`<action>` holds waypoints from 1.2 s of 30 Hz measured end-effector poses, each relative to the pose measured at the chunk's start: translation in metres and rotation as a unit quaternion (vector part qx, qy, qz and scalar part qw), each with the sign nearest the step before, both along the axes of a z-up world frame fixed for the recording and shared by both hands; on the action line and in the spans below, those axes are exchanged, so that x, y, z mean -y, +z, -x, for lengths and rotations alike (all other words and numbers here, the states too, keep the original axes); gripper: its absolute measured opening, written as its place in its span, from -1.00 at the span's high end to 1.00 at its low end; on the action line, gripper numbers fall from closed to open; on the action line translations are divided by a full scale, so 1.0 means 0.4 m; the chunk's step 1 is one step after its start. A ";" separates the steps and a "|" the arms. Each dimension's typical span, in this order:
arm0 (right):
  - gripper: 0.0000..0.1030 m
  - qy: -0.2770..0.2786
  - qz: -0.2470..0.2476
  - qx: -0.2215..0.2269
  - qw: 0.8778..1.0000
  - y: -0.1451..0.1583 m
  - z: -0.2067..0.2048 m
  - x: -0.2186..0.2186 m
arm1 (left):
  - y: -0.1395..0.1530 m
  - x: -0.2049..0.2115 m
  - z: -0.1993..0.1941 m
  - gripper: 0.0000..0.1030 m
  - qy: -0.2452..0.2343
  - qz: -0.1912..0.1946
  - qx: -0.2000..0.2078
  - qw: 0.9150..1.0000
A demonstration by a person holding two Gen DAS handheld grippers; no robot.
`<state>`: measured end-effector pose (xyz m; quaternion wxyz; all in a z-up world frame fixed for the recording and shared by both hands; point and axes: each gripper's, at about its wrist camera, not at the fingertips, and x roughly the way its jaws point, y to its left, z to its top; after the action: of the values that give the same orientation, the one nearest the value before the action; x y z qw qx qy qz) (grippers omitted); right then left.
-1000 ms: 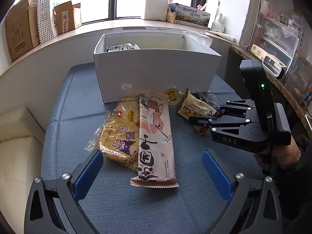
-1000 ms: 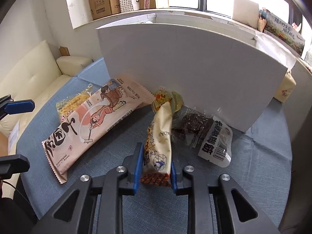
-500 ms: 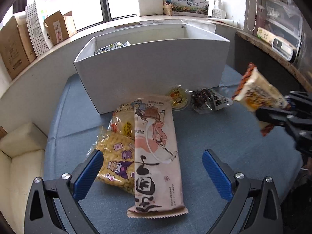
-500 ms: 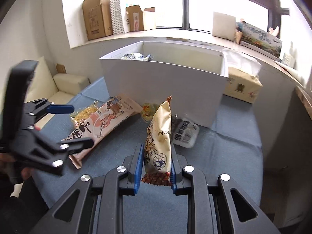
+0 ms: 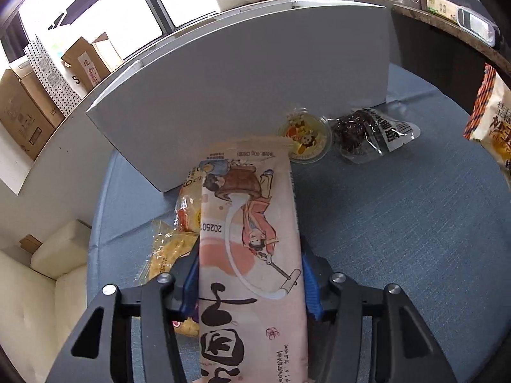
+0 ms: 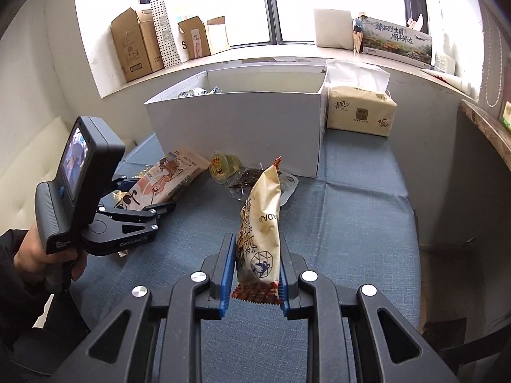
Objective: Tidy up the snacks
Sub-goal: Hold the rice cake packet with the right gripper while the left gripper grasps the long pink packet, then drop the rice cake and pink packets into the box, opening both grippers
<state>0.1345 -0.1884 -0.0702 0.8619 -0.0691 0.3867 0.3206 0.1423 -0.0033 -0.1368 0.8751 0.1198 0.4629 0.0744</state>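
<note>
My left gripper (image 5: 250,274) is shut on a long pink snack packet (image 5: 249,255) with a cartoon figure, low over the blue table; the packet also shows in the right wrist view (image 6: 166,178). My right gripper (image 6: 255,282) is shut on a cream snack bag (image 6: 260,226) with a red-orange crimped end and holds it upright above the table. That bag shows at the right edge of the left wrist view (image 5: 491,121). The white box (image 6: 239,121) stands behind, open, with wrapped snacks inside at its left.
A round yellow jelly cup (image 5: 305,135) and a clear pack of dark snacks (image 5: 367,134) lie in front of the box. Yellow snack bags (image 5: 172,255) lie under the pink packet. A tissue pack (image 6: 359,110) sits right of the box. Cardboard boxes (image 6: 134,44) line the windowsill.
My left gripper has moved forward and down and closed on the pink packet. My right gripper has pulled back and up, still holding the cream bag.
</note>
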 end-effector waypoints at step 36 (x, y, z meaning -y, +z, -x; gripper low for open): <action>0.52 -0.028 -0.047 -0.010 0.998 0.182 -0.522 -0.224 | 0.307 -0.159 -0.420 -0.12 0.010 0.227 0.052 0.973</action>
<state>0.3434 -0.0989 0.0025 0.8691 -0.0149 0.3814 0.3146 0.3102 0.0603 -0.0141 0.9015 -0.0905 0.4229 -0.0175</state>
